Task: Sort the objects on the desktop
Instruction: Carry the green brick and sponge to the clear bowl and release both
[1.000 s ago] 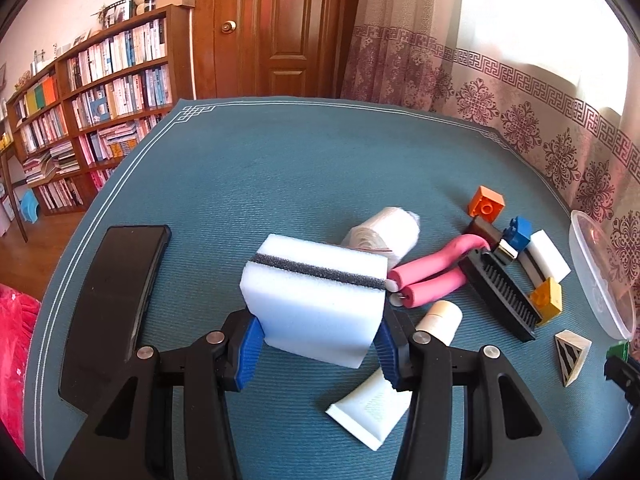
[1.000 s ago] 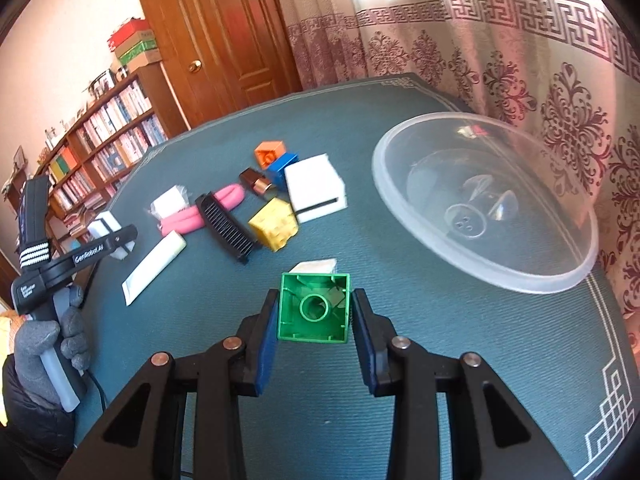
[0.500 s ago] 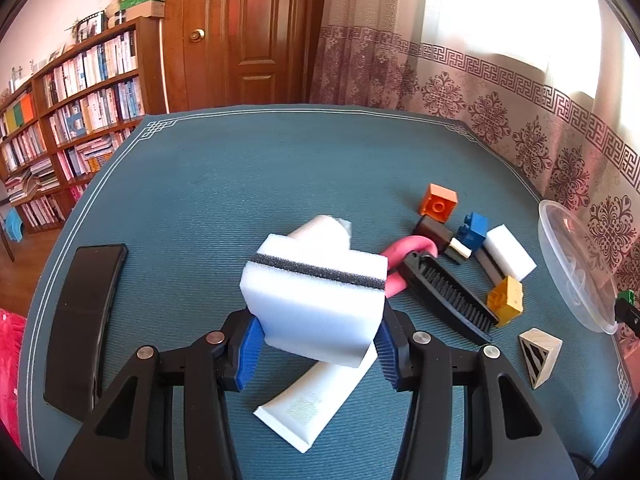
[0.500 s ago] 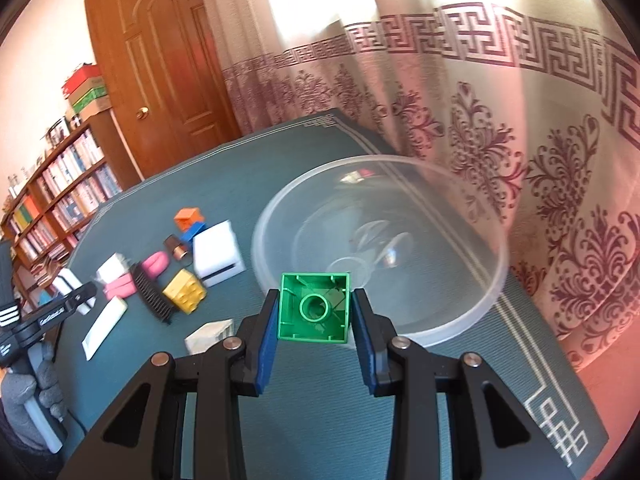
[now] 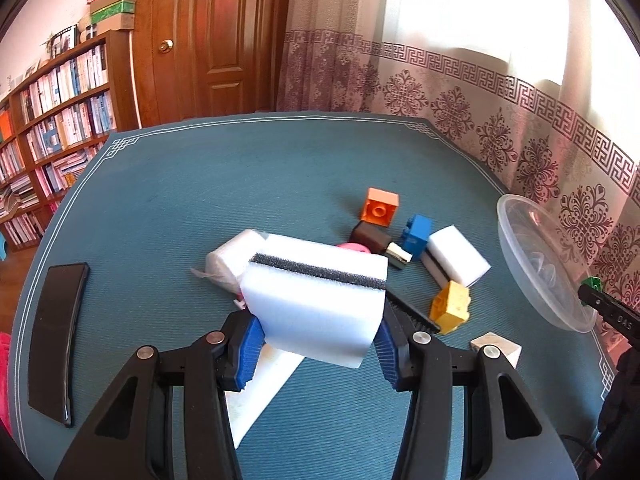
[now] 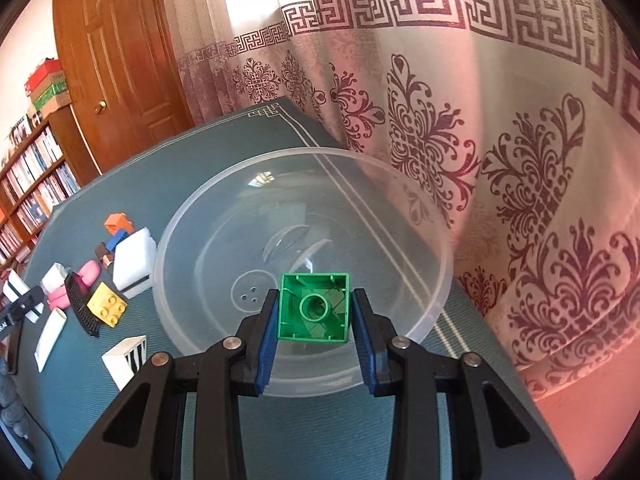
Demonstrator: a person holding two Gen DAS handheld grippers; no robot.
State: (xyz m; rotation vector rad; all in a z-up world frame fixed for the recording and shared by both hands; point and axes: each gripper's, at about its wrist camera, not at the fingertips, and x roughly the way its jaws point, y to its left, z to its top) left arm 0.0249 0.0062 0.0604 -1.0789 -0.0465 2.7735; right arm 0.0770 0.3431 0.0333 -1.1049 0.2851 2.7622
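Green brick hollow side facing camera, pinched by right fingers, left fingers pinching sponge crosswise

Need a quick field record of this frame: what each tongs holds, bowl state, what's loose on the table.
left tongs: shut on white sponge with a black stripe
right tongs: shut on green brick, hollow side toward the camera
clear bowl: nothing inside, green brick in front of it in the right wrist view
loose on table: orange brick, blue brick, yellow brick, second white sponge, black comb, white tube
table cover: teal cloth
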